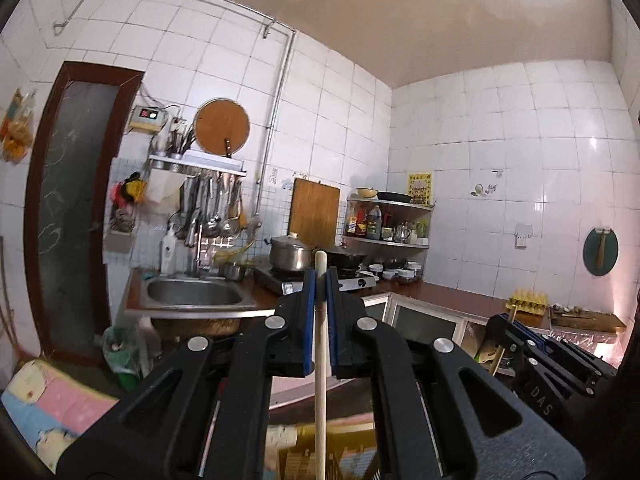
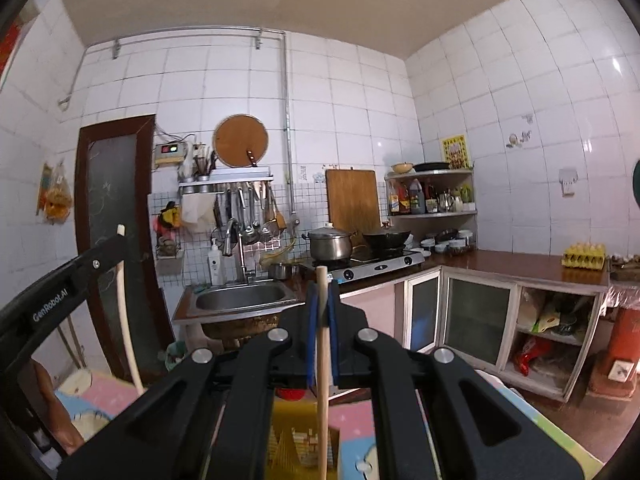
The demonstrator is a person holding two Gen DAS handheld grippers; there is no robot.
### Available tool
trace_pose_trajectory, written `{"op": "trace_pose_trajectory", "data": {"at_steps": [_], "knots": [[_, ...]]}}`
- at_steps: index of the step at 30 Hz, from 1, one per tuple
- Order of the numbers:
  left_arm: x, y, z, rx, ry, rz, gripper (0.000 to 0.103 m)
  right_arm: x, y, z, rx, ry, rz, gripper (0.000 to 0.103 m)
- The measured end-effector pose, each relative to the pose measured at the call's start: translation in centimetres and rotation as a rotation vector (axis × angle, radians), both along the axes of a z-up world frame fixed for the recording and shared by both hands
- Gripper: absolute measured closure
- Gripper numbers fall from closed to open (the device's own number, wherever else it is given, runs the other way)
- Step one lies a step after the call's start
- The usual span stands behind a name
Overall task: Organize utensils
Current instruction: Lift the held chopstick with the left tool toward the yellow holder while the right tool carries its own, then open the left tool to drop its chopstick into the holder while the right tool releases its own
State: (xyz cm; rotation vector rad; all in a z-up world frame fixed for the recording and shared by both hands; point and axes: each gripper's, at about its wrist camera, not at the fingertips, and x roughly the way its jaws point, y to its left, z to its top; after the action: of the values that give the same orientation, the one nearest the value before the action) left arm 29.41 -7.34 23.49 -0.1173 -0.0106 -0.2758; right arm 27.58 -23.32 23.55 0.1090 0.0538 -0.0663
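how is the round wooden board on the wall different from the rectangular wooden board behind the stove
The round wooden board sits high on the wall shelf above the sink; the rectangular wooden board leans against the tiles behind the stove. The round one is lighter orange-brown with a pale rim; the rectangular one is darker and taller. Both stand upright against the white tiles.
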Motion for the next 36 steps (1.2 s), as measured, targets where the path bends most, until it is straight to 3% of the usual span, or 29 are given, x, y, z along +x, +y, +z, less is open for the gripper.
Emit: {"op": "trace_pose_trajectory", "data": {"at_steps": [5, 9, 12, 17, 25, 30, 36], "knots": [[4.7, -1.9, -2.9, 0.036, 0.046, -0.01, 0.099, 4.5, -0.9, -0.9, 0.037, 0.042, 0.014, 0.098], [6.5, -2.4, -7.0, 0.044, 0.058, 0.001, 0.099, 6.8, -1.1, -4.6, 0.026, 0.114, 0.022, 0.098], [7.4, -2.3, -8.5, 0.03, 0.097, -0.008, 0.099, 7.6, -0.9, -7.3, 0.016, 0.167, 0.029, 0.098], [7.8, -1.5, -8.5, -0.004, 0.094, -0.006, 0.099, 8.1, -0.9, -9.6, 0.009, 0.218, 0.033, 0.098], [8.2, -1.7, -6.8, -0.013, 0.048, -0.002, 0.099, 8.1, -0.5, -9.5, -0.006, 0.214, 0.037, 0.098], [9.5, -2.3, -8.8, 0.036, 0.12, -0.013, 0.099, 8.0, -0.4, -9.9, -0.017, 0.225, 0.048, 0.098], [9.6, -1.8, -12.2, 0.112, 0.23, 0.001, 0.099, 9.0, -1.0, -11.8, 0.016, 0.301, 0.056, 0.097]]}}
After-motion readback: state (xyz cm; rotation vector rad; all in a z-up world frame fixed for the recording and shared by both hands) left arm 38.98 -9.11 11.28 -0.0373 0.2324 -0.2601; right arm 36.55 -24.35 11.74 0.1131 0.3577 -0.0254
